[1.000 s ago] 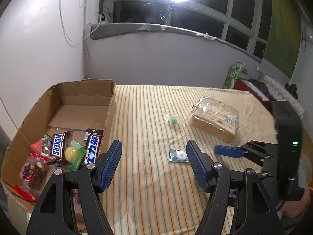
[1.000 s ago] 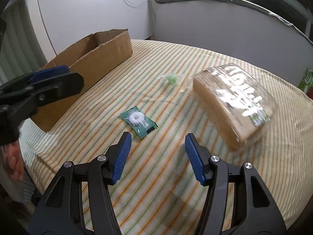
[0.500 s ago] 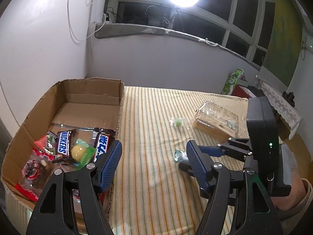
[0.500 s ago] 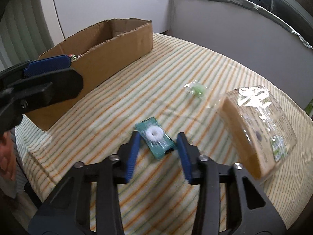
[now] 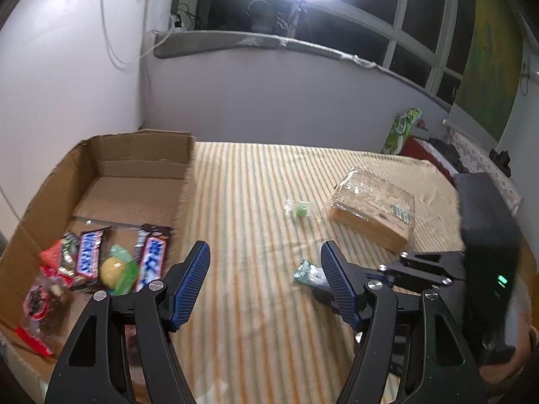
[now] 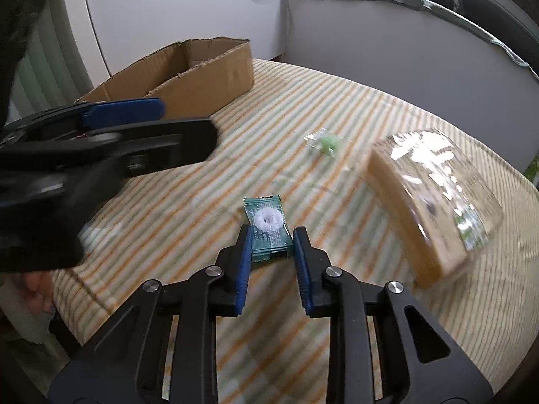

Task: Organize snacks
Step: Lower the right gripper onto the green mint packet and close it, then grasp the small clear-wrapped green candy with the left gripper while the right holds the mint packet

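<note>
Green-wrapped and flat, the mint candy (image 6: 268,227) lies on the striped cloth of the worktop (image 6: 337,107) at lower centre of the right wrist view, its near end between the blue pads of the right tool (image 6: 273,245). Those jaws are closing, narrow now, and the pads look to be touching the wrapper's two long edges; taking it edge-on suits so thin a packet, which offers no height to pinch from above. The tool slants steeply down toward the cloth from the bottom of the frame. The left tool (image 5: 264,282) stands half wide with nothing between its fingers, angled down over the cloth just beside the cardboard box (image 5: 134,155) at left in its view, probably kept clear while the other works. Inside the box several snacks already lie together, among them chocolate bars (image 5: 89,254) and a yellow-green sweet (image 5: 116,269). Well apart, toward the right of both views, a wrapped bread loaf (image 5: 372,207) and a small clear packet with a green sweet (image 5: 298,208) remain on the cloth, seemingly still to be boxed.
</note>
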Tool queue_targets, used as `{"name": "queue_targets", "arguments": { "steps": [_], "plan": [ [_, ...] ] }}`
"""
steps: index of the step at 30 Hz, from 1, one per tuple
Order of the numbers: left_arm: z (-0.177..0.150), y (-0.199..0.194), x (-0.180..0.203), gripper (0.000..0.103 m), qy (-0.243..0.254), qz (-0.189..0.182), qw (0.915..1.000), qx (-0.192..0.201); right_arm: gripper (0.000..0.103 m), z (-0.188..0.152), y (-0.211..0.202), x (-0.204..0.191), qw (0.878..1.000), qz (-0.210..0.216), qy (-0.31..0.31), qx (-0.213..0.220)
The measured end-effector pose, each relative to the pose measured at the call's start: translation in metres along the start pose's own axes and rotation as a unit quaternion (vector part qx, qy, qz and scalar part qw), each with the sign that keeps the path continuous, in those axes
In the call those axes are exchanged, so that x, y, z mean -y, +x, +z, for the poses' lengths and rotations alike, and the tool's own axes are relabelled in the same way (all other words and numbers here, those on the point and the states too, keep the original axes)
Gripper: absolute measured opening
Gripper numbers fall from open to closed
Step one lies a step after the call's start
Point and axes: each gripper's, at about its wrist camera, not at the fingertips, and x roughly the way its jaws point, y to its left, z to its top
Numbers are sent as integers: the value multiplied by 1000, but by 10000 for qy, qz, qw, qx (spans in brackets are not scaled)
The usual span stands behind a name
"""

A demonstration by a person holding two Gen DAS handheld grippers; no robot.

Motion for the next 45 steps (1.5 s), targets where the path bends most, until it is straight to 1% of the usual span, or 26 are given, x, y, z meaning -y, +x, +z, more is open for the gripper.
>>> {"name": "queue_targets", "arguments": {
  "steps": [3,5,6,7,9,11,12,16,19,20,21,22,24,27,29,31,38,45],
  "plan": [
    [7,20,13,69,64,-44,9998,-160,25,-5,-5,11,9999,-24,100,23],
    [12,35,22,70,209,229,9995,-108,25,-8,-8,19,9998,-80,168,52],
    [15,42,25,70,278,282,9992,-111,25,-9,-8,23,9997,-100,200,56],
    [20,52,27,70,245,237,9992,-216,25,-11,-9,28,9996,-110,249,69],
    [24,65,29,70,174,288,9989,-312,25,-12,-11,36,9994,-121,325,93],
    [26,73,33,70,252,321,9987,-311,25,-14,-13,43,9991,-139,386,125],
    [27,81,35,70,308,382,9981,-364,25,-14,-14,46,9990,-138,410,143],
    [28,102,36,69,359,442,9964,-622,25,-17,-14,55,9985,-135,507,179],
    [32,109,38,67,400,496,9956,-686,25,-18,-15,58,9981,-116,563,212],
    [32,112,39,60,423,472,9952,-739,25,-19,-16,59,9980,-119,578,234],
    [33,115,40,50,450,424,9948,-805,25,-19,-17,60,9979,-119,591,250],
    [32,117,42,49,525,439,9942,-829,25,-22,-21,61,9977,-115,614,275],
    [31,117,45,37,623,383,9939,-827,25,-26,-25,62,9974,-126,643,299],
    [31,116,47,31,664,341,9938,-820,25,-25,-26,60,9971,-142,673,337],
    [31,116,46,29,660,301,9941,-808,25,-25,-29,62,9968,-159,697,363],
    [31,113,46,22,679,258,9943,-779,25,-27,-35,62,9964,-169,725,403],
    [27,99,48,21,696,93,9948,-738,25,-31,-48,58,9949,-198,854,506],
    [21,61,44,21,627,-39,9967,-510,25,-25,-60,53,9931,-295,933,648]
  ]
}}
